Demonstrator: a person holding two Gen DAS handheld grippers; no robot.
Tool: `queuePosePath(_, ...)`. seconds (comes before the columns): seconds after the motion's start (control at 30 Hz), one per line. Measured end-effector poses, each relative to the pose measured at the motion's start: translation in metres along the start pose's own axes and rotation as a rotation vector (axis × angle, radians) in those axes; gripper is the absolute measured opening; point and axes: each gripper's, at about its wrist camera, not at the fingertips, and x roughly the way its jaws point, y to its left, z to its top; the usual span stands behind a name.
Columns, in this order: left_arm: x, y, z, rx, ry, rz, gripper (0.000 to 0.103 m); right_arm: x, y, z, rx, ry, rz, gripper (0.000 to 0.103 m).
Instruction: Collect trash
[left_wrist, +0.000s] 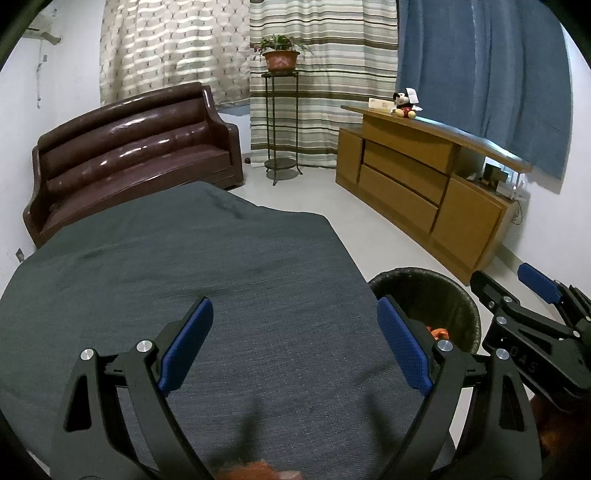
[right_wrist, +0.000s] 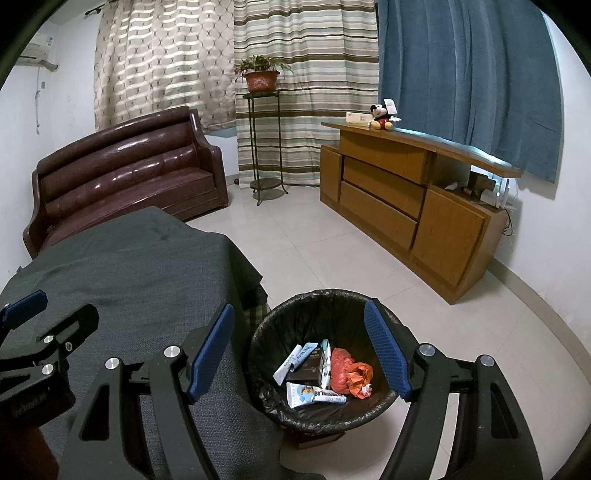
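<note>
The trash is already down in the round black bin with its black plastic liner (right_wrist: 325, 306), which stands on the pale tiled floor (right_wrist: 332, 243) just beside the corner of my table: a crumpled orange-red plastic bag (right_wrist: 347, 373), a few white and blue tubes and wrappers (right_wrist: 314, 395) and a dark flat box (right_wrist: 306, 369) lie together at the bottom. My right gripper (right_wrist: 299, 354) hangs over the bin mouth with its blue-padded fingers (right_wrist: 212, 350) spread wide and nothing between them. My left gripper (left_wrist: 295, 345) sits over the dark grey cloth covering the table (left_wrist: 184, 258), equally spread and empty, and I see no loose litter on that cloth in either view, so I judge the collecting close to done.

What could go wrong now is mostly clumsiness. The two grippers are near each other at the table corner, and a careless swing of one could knock the other. The bin looks light; if I lower my right fingers and catch the liner's rim, I could tip it and spill everything back out. The cloth hangs over the table edge beside the bin, so a snag could drag it

Further off stand the glossy brown sofa (right_wrist: 122, 173), the wooden cabinet (right_wrist: 406, 199) and a potted plant on a thin metal stand (right_wrist: 262, 79)
</note>
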Motion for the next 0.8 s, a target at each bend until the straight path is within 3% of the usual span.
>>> queuePosePath(0.53,0.004,-0.011,0.000,0.010,0.007,-0.017,0.088,0.000,0.000,-0.001,-0.002,0.002,0.002,0.071)
queuePosePath(0.8,0.010,-0.004,0.000,-0.011,0.035,0.009,0.090,0.001,0.004,-0.008,-0.013,0.012,0.010,0.071)
